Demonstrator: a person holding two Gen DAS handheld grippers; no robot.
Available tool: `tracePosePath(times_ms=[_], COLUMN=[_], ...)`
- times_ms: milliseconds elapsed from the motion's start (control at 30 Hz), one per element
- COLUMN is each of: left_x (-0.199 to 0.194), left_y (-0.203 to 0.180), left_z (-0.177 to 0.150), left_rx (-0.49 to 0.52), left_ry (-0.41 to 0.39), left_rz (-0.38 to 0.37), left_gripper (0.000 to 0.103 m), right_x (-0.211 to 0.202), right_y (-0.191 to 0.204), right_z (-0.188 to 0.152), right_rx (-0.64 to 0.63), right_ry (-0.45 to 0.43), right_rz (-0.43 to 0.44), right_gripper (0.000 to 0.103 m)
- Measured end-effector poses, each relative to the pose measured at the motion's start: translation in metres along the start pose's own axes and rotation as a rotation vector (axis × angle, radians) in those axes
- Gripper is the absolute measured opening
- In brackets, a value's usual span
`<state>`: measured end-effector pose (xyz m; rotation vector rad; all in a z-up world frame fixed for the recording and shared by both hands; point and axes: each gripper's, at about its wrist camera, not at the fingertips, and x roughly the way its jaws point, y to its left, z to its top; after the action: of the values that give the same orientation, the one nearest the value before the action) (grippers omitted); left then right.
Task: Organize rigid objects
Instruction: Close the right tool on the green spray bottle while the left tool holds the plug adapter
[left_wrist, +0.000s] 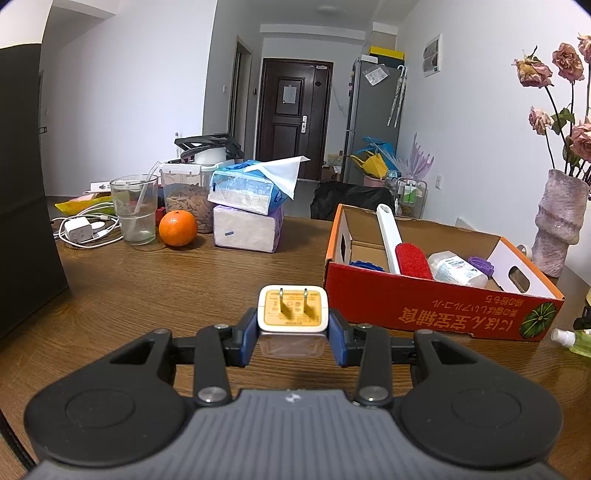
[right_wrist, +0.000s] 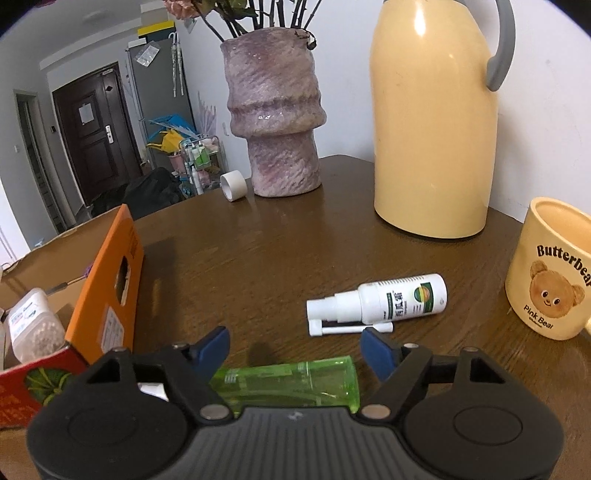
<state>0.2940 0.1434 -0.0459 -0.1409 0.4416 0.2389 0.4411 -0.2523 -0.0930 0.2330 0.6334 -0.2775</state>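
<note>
Now the left claw (left_wrist: 292, 330) grips a white plug (left_wrist: 292, 308), while the right claw (right_wrist: 294, 352) hangs spread wide above a green bottle (right_wrist: 291, 384).

Nearest the left claw, the plug sits clamped between the blue pads, prongs pointing up and away; ahead and to its right stands the red box (left_wrist: 424, 308), already holding a white brush (left_wrist: 391, 240) and a small clear bottle (left_wrist: 456, 267). Under the right claw the green bottle lies on its side, jaws apart and not touching it; just beyond lies a white spray bottle (right_wrist: 384, 301), with the box wall to the left. Risk, as I judge it: the plug's smooth sides could slip or twist in the pads on the way to the box, or clip the near wall if carried low; the round green bottle may roll away if the jaws close off-centre.
</note>
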Motion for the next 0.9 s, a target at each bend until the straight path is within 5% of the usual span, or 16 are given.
tracePosePath(times_ms=[900], left_x=[-0.006], left_y=[-0.001], left_z=[0.000], left_rx=[0.003], left_ry=[-0.007], left_rz=[-0.024], left_gripper=[0.040], right_x=[-0.061], right_y=[-0.025], right_z=[-0.033], right_rx=[-0.047], right_ry=[-0.003], right_rz=[0.115], right_gripper=[0.079])
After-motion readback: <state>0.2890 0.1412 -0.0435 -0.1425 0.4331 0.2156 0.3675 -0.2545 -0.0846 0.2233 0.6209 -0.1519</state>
